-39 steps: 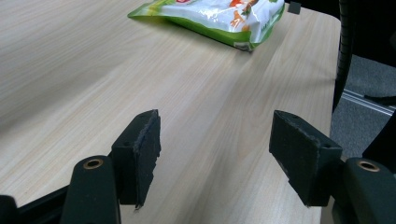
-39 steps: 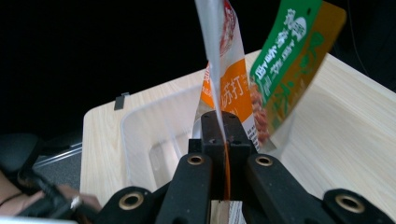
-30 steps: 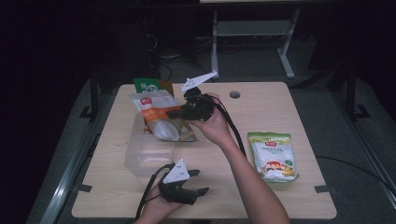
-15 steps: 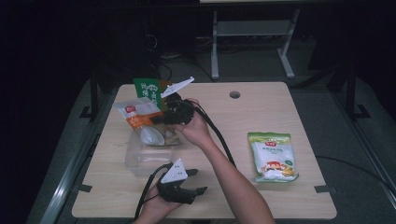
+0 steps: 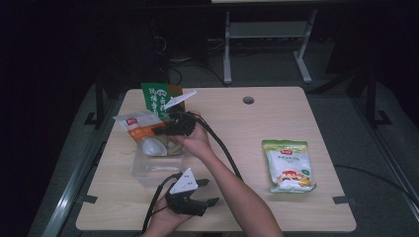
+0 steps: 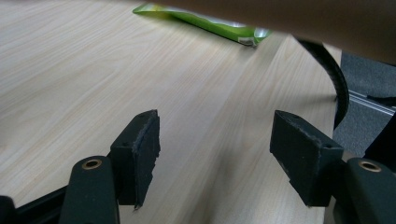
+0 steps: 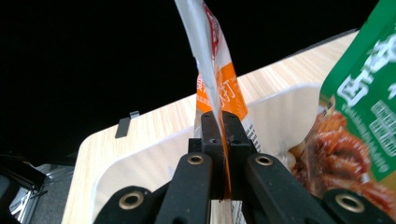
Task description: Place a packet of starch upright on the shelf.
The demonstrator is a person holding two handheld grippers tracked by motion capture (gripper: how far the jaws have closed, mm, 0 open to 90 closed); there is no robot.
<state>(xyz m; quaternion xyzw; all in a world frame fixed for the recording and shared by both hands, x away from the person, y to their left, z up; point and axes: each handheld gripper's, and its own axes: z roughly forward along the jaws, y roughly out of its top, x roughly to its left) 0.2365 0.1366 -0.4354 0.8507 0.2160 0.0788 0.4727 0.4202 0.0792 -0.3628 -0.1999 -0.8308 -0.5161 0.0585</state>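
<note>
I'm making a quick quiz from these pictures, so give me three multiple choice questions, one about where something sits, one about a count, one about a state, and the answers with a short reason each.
1. Where does the light green and white packet lie?
A. in the clear container
B. on the table's right part, alone
C. between the left gripper's jaws

2. How many snack packets are in the high view?
A. one
B. three
C. five

3. How is the right gripper?
A. shut on the orange and white packet
B. wide open over the table
C. shut on a cable

Answers:
1 B: it lies flat, apart from the clear container.
2 B: the orange and white one, the dark green packet and the light green one.
3 A: the packet's edge is pinched between its closed jaws.
</note>
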